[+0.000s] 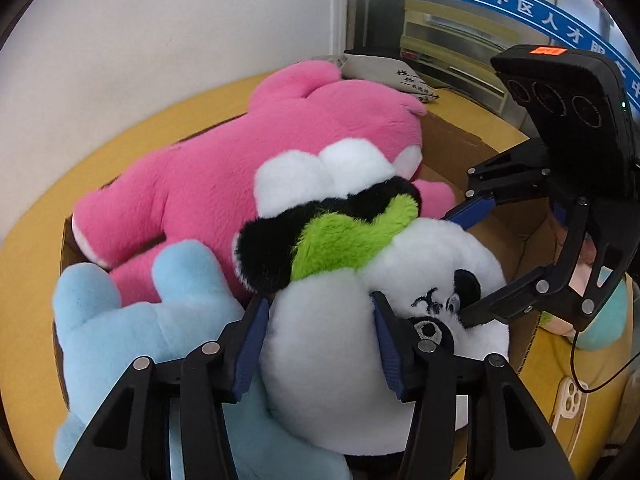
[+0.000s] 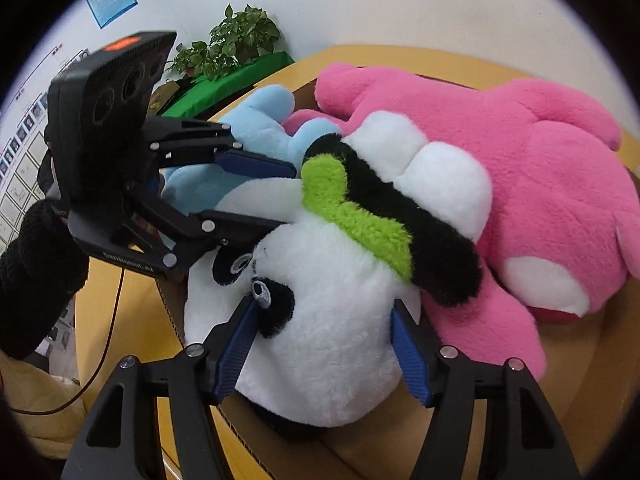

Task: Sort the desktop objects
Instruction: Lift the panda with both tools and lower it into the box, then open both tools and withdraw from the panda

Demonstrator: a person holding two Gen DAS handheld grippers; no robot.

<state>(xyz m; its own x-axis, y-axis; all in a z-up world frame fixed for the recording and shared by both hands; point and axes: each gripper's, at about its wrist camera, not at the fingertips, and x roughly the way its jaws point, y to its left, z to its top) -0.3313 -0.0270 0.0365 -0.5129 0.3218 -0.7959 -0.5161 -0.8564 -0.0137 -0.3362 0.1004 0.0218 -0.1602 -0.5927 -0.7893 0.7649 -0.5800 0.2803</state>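
A blue banner [image 1: 520, 12] on the glass wall carries white Chinese characters reading 吴中区人才, then runs on behind the black device. A grey cloth pouch [image 1: 384, 74] bears dark handwritten characters too small to read. Wall notices in the right wrist view are illegible.

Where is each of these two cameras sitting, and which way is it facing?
Left wrist: sits on the left gripper, looking along its fingers at the panda plush; the right gripper shows opposite.
Right wrist: sits on the right gripper, facing the panda's head; the left gripper and a black-sleeved arm show.
Shared: panda, pink plush, blue plush, cardboard box.
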